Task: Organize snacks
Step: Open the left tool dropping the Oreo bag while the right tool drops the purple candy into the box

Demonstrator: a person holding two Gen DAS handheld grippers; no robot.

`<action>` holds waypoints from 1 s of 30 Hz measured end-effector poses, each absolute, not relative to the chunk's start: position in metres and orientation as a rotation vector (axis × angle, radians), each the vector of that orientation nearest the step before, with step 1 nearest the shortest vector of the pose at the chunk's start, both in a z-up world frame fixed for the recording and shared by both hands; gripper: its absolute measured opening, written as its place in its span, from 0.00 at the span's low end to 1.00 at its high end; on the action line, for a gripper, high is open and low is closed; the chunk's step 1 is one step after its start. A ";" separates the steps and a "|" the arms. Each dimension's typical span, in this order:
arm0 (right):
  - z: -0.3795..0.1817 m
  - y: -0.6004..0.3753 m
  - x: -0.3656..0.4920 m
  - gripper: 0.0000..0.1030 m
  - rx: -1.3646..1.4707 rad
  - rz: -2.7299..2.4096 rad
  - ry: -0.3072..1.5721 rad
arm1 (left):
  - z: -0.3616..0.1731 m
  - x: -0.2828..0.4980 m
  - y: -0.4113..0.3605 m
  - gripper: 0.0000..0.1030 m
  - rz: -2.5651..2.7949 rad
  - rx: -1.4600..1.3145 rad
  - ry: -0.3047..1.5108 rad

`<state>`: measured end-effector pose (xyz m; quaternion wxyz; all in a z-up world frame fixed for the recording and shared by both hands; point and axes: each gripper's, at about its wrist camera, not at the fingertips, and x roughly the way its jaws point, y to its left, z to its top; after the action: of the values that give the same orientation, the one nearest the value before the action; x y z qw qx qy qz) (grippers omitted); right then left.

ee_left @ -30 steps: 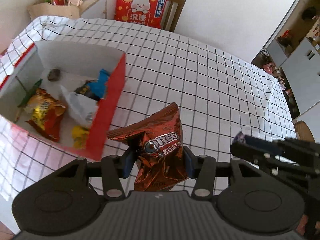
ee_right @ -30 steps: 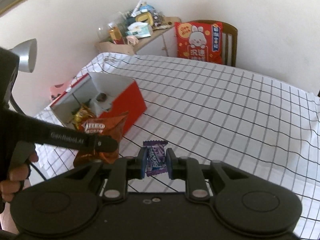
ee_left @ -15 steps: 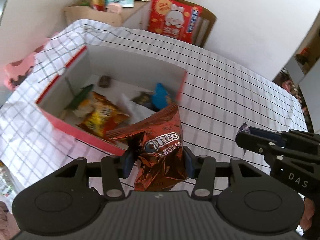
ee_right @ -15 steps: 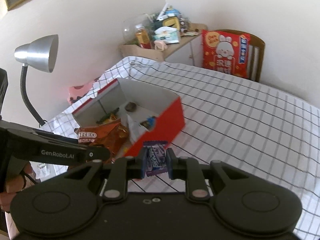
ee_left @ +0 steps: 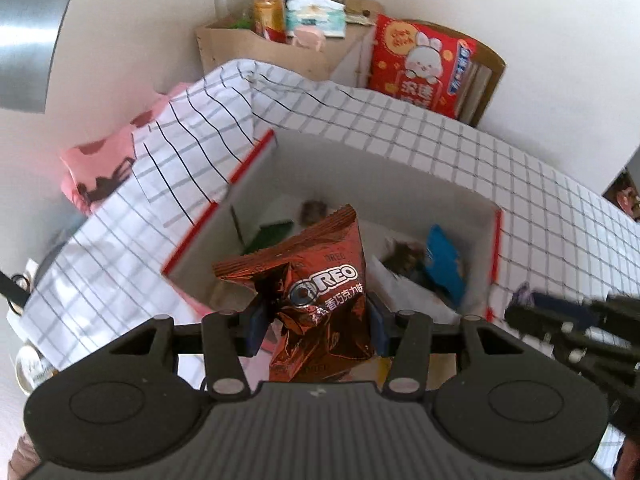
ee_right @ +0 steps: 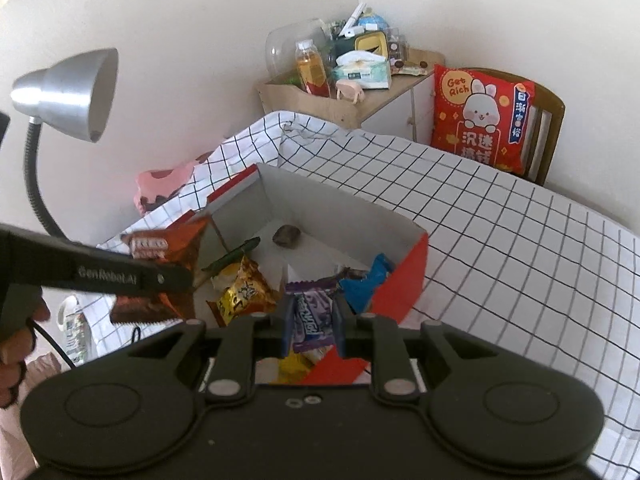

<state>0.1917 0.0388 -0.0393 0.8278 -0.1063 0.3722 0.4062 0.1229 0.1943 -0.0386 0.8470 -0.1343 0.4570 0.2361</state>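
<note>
Your left gripper (ee_left: pixel 316 316) is clenched on a crinkled reddish-brown foil Oreo snack bag (ee_left: pixel 316 280), holding it upright above the left compartment of the open red cardboard box with white inner walls (ee_right: pixel 400 280). To its right, your right gripper (ee_right: pixel 311 322) pinches a small purple candy wrapper (ee_right: pixel 310 316) over the box's near right corner, above a blue packet (ee_right: pixel 366 282) lying inside.
</note>
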 end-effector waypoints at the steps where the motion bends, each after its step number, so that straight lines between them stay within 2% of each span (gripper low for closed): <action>1: -0.044 0.044 0.195 0.18 -0.227 0.857 0.804 | -0.040 0.127 0.199 0.48 0.504 -0.276 0.960; 15: -0.086 0.099 0.217 0.18 -0.345 0.816 0.843 | -0.090 0.179 0.254 0.48 0.561 -0.256 1.071; 23: -0.108 0.117 0.223 0.18 -0.410 0.806 0.880 | -0.118 0.190 0.258 0.48 0.553 -0.246 1.137; 30: -0.116 0.122 0.226 0.22 -0.424 0.800 0.909 | -0.127 0.189 0.263 0.49 0.544 -0.280 1.145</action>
<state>0.2258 0.1218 -0.1158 0.8012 -0.1980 0.4238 0.3733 0.1888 0.2628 -0.1267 0.7966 -0.1306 0.5332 0.2532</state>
